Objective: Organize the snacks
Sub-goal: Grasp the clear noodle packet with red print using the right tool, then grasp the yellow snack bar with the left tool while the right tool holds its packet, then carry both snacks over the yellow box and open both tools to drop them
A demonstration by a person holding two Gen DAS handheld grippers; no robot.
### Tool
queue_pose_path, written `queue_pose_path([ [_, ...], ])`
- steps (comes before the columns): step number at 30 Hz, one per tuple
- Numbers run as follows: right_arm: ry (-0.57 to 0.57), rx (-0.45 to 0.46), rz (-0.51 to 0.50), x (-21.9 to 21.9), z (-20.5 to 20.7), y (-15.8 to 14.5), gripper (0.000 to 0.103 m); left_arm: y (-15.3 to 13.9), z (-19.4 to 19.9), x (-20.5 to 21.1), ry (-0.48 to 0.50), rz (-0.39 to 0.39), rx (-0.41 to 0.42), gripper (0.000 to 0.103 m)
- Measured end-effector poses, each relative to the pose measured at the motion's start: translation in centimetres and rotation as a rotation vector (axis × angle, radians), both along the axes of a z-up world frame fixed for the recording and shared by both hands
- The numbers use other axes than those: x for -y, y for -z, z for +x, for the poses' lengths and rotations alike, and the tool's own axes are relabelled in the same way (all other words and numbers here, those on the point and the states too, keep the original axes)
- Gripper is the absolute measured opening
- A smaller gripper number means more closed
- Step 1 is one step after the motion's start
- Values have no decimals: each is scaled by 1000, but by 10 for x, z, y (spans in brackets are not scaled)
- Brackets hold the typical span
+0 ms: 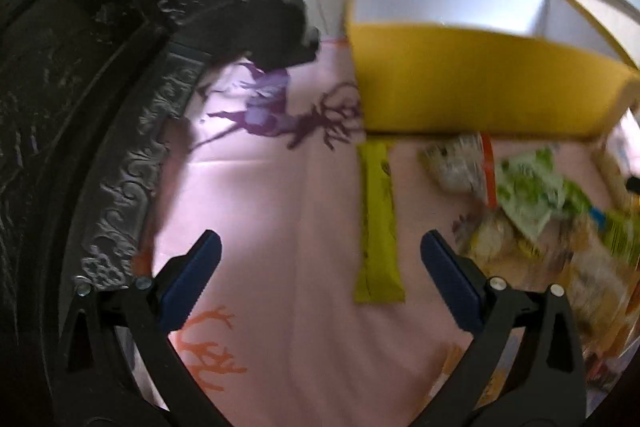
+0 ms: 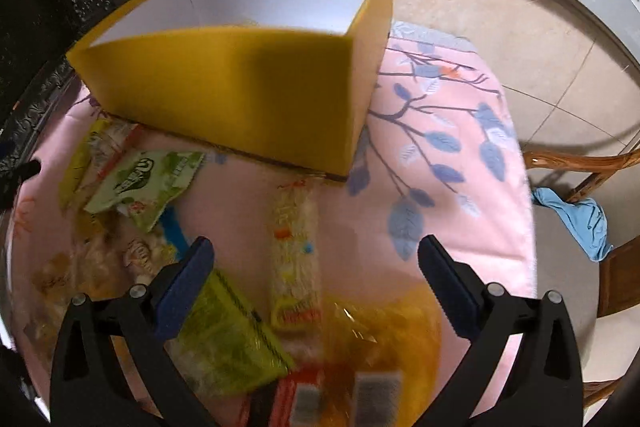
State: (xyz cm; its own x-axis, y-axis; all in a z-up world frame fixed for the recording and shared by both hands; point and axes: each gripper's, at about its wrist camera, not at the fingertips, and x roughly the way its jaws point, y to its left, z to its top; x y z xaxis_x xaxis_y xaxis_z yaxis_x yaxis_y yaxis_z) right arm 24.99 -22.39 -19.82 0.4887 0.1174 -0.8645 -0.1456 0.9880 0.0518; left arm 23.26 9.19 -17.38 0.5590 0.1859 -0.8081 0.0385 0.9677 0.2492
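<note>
Both tongs gape, holding nothing — left gripper (image 1: 320, 267) over bare pink cloth (image 1: 280, 195) beside a long olive-green snack packet (image 1: 378, 223); right gripper (image 2: 314, 267) above heaped packets before the open yellow cardboard box (image 2: 240, 87).

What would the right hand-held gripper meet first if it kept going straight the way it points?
Probably the long pale snack bar, lying lengthwise between the open fingers of the right hand-held gripper, with the yellow box behind it. The blur leaves depth uncertain, and an orange bag below may come first.
</note>
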Motion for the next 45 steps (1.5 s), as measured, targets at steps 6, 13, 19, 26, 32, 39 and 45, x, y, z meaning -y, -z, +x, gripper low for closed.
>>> queue_pose_path([
  [6,14,-72,-10,-6,12,28,64,30,15,8,44,26,-44,101],
  [13,42,-77,18,-3,-3,19,29,50,33,13,60,17,-71,101],
  [19,58,-69,22,6,-24,-2,29,65,45,1,19,-105,-107,87],
  [26,81,-33,54,12,-59,-26,29,61,37,15,76,-166,-94,21],
  [32,103,-21,94,18,-64,-35,29,58,25,34,91,-99,-82,20],
  [39,96,35,99,18,-69,-57,29,28,-4,28,14,-149,-67,20],
  [45,63,95,122,9,-74,-87,29,-22,-34,38,17,-154,24,20],
])
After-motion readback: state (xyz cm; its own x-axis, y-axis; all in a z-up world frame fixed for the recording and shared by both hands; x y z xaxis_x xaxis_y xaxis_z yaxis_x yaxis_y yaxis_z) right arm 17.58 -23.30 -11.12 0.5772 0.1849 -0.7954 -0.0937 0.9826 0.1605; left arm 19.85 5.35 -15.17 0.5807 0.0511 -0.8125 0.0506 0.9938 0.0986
